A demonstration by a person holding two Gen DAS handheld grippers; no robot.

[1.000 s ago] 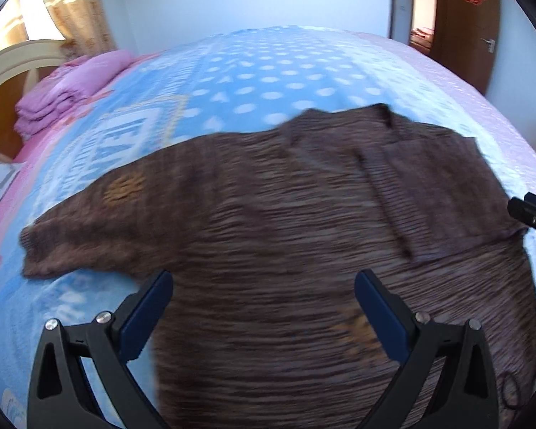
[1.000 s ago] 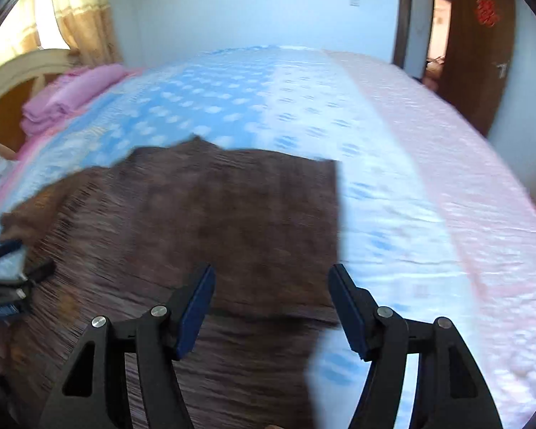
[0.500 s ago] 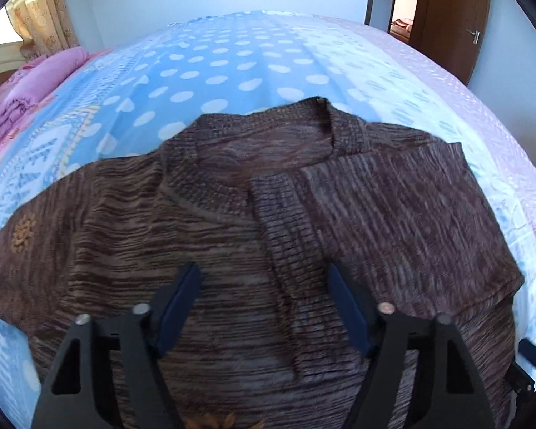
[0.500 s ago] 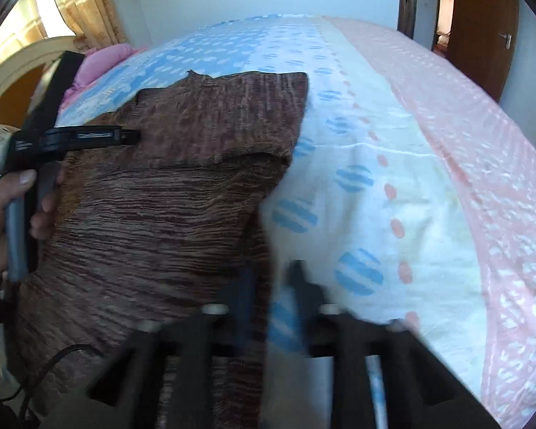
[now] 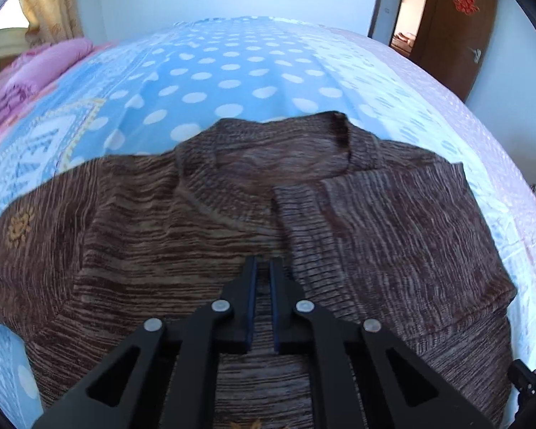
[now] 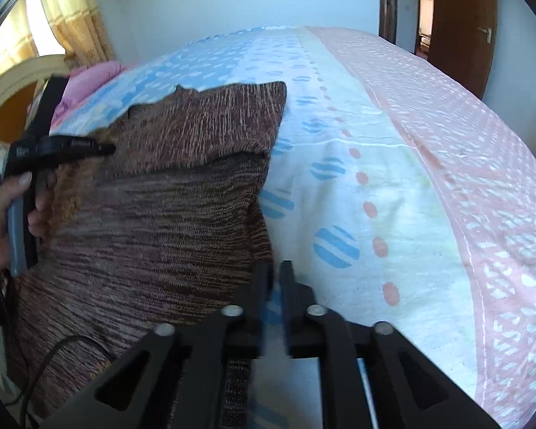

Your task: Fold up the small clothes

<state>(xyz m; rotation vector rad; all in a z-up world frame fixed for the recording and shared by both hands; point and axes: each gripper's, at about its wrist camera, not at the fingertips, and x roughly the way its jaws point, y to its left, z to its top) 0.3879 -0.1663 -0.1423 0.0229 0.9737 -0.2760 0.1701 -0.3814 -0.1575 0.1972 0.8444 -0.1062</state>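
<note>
1. I am looking along my left hand-held gripper (image 5: 262, 262), its jaws drawn nearly together over the chest of the brown sweater (image 5: 196, 236); whether they are pinching any knit I cannot tell.
2. The sweater is lying flat on the bed (image 5: 232, 71), collar away from me, its long axis running from me toward the collar (image 5: 282, 157).
3. One sleeve (image 5: 393, 228) is lying folded across the body, just right of my left tips.
4. My right hand-held gripper (image 6: 273, 271), jaws also nearly together, is sitting at the sweater's right edge, with the garment lying to its left.
5. The unfolded sleeve is stretching off left, so I judge my left hand nearer to it.
</note>
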